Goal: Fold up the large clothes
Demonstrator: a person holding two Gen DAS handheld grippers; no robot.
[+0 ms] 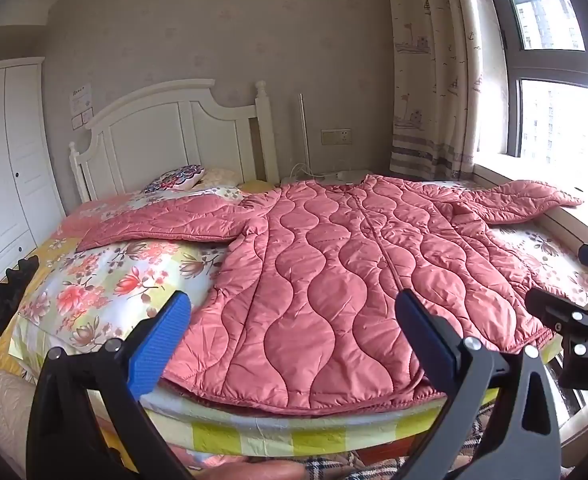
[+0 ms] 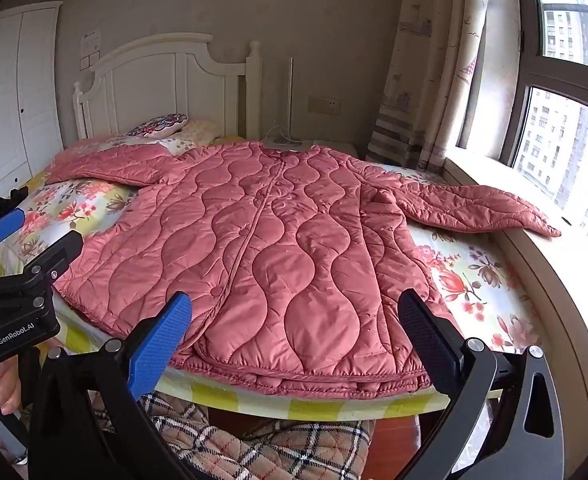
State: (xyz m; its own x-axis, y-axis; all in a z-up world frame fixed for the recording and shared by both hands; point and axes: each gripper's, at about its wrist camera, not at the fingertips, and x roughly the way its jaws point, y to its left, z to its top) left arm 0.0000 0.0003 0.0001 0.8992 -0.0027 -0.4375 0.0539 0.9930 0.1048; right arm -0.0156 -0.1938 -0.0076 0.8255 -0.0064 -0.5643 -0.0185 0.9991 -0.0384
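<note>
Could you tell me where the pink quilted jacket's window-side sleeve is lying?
In both views, the pink quilted jacket's sleeve stretches right, off the floral bedspread onto the pale window ledge.

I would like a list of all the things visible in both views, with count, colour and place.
quilted coat: one, pink, spread flat on the bed, sleeves out.
bedcover: one, floral, under the coat.
pillow: one, patterned, by the headboard.
headboard: one, white, far end.
wardrobe: one, white, left.
curtain: one, beige, by the window.
window: one, dark-framed, right.
left tool: one, black and blue, open.
right tool: one, black and blue, open.
</note>
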